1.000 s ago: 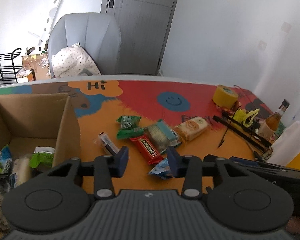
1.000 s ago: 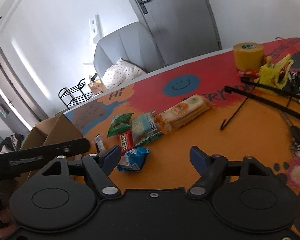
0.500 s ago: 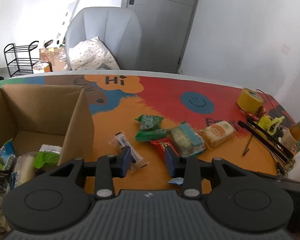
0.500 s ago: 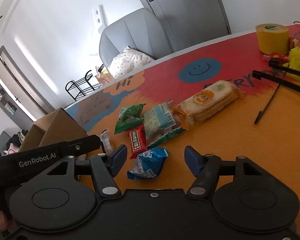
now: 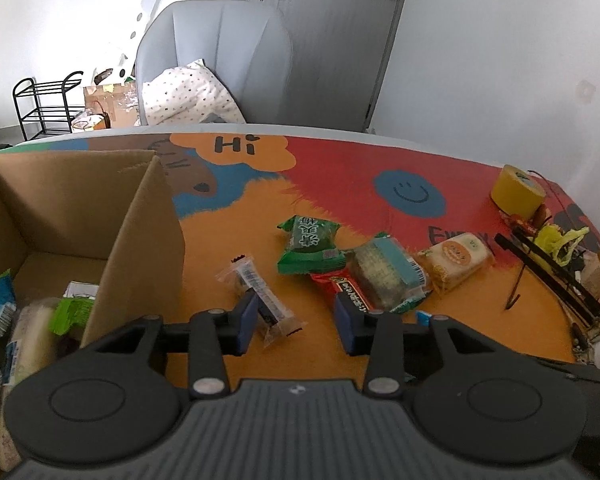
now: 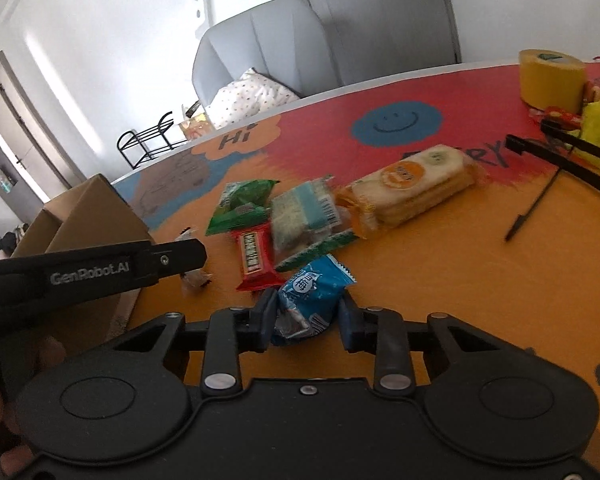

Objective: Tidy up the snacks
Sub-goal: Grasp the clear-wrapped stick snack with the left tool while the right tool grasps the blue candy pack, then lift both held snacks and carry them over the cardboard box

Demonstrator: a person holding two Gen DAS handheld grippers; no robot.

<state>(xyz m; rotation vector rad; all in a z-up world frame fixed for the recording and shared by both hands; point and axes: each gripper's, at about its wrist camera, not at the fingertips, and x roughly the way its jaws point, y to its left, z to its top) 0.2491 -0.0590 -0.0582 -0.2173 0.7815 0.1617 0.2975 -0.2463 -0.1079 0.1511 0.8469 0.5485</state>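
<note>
Right tool (image 6: pixel 305 322) is closing w/ the blue snack packet (image 6: pixel 310 298) between its jaws; pads are looking right at the wrapper's sides, but a firm pinch isn't certain yet. Packet is lying on the surface (image 6: pixel 440 276), nearest of the pile, just in front of the red bar (image 6: pixel 255 255).

Left tool (image 5: pixel 296 320) is opening, jaws partly spread and hanging over the clear-wrapped bar (image 5: pixel 260 294). Left pad is beside that bar's near end, right pad is over the red bar's end (image 5: pixel 350 286); nothing pinched.

Doing it well, as I'm judging it:
- Right: be biting the packet's puffy body, not only the crimped edge, else it's prob. slipping out on the lift. Wrapper is soft, so squeezing gently.
- Left: be centring on the clear bar so both pads are bracketing it alone, keeping clear of the red bar.
- Lifting straight up before swinging to the cardboard box (image 5: pixel 112 216) at left, which is already holding a few snacks; the tools are close together, so watching for a bump.
</note>
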